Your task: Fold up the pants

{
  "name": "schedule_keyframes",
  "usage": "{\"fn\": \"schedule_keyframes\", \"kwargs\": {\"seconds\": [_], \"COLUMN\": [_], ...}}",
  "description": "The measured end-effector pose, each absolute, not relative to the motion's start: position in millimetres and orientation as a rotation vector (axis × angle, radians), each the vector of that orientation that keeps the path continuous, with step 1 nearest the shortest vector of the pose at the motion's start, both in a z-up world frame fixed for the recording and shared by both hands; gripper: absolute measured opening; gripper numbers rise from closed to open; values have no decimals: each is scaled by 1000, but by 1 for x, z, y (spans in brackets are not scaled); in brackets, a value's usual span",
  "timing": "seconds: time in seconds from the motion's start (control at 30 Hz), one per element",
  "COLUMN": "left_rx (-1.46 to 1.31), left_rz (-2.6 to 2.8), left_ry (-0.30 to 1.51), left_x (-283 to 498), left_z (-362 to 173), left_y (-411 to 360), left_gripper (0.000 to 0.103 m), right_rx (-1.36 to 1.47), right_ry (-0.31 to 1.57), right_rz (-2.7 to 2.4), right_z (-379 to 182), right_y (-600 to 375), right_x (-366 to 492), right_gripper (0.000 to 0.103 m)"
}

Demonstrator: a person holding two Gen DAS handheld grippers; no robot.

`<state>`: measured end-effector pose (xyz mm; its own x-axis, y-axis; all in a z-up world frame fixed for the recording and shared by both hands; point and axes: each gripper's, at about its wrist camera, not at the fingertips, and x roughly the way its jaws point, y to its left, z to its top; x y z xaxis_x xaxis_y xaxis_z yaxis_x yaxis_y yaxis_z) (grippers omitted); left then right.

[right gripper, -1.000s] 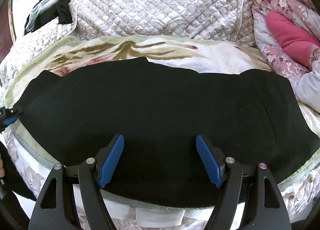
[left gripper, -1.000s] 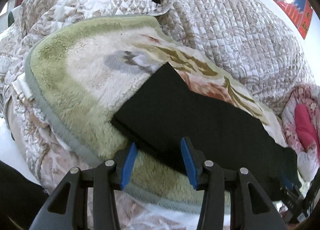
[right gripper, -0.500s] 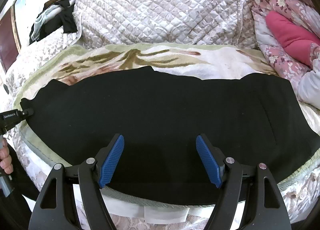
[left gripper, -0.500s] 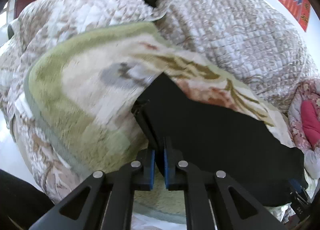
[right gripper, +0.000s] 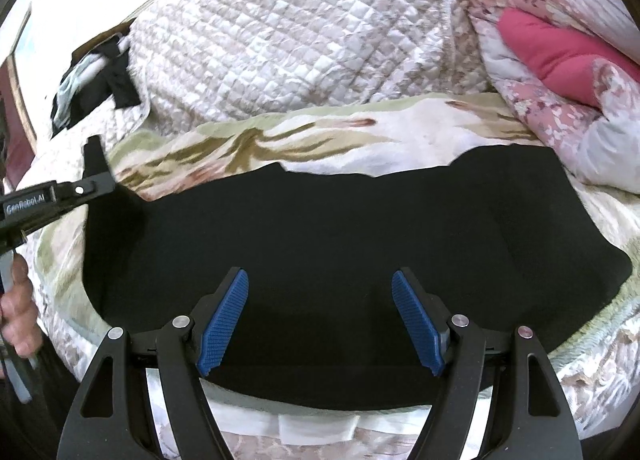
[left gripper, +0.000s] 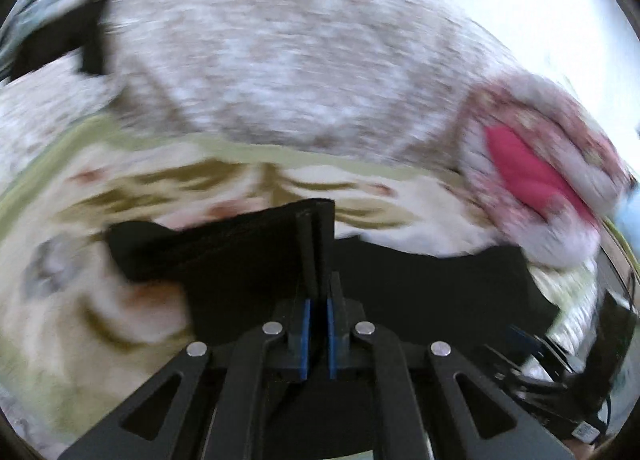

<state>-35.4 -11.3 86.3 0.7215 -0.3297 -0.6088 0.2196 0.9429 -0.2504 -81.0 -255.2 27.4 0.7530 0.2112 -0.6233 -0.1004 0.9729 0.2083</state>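
Pinching the leg end of the black pants (left gripper: 224,248) on the fleece blanket (left gripper: 100,320), the left gripper (left gripper: 317,292) has lifted it clear — the fold begins — while the right gripper (right gripper: 320,320) gapes empty above them.

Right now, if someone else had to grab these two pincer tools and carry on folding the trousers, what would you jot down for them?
Left gripper: shut on the end of the black pants, lifting that end off the fleece blanket.
Right gripper: open, holding nothing, hovering over the middle of the pants near the bed's front edge.
Pants: spread lengthwise across the blanket; the far end by the pink floral quilt lies flat.
Done: one end gripped and raised.
Left: probably carry that end over toward the other end, lay it down, smooth, fold again if needed.
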Motion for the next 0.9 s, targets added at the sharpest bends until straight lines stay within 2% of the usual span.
{"fn": "schedule_keyframes", "kwargs": {"seconds": [0.3, 0.73, 0.87, 0.9], "left_rx": [-36, -159, -180, -176], "left_rz": [-586, -639, -553, -509], "left_ry": [876, 849, 802, 795], "left_x": [-57, -59, -45, -40], "left_z": [33, 65, 74, 73], "left_y": [-92, -39, -11, -4], "left_gripper": [8, 10, 23, 23], "right_rx": [303, 384, 412, 407], "right_ry": [736, 750, 787, 808], "right_rz": [102, 278, 332, 339], "right_z": [23, 25, 24, 23], "right_y": [-290, -278, -269, -266], "right_x": [-75, -66, -54, -48], "right_gripper": [74, 75, 74, 74]}}
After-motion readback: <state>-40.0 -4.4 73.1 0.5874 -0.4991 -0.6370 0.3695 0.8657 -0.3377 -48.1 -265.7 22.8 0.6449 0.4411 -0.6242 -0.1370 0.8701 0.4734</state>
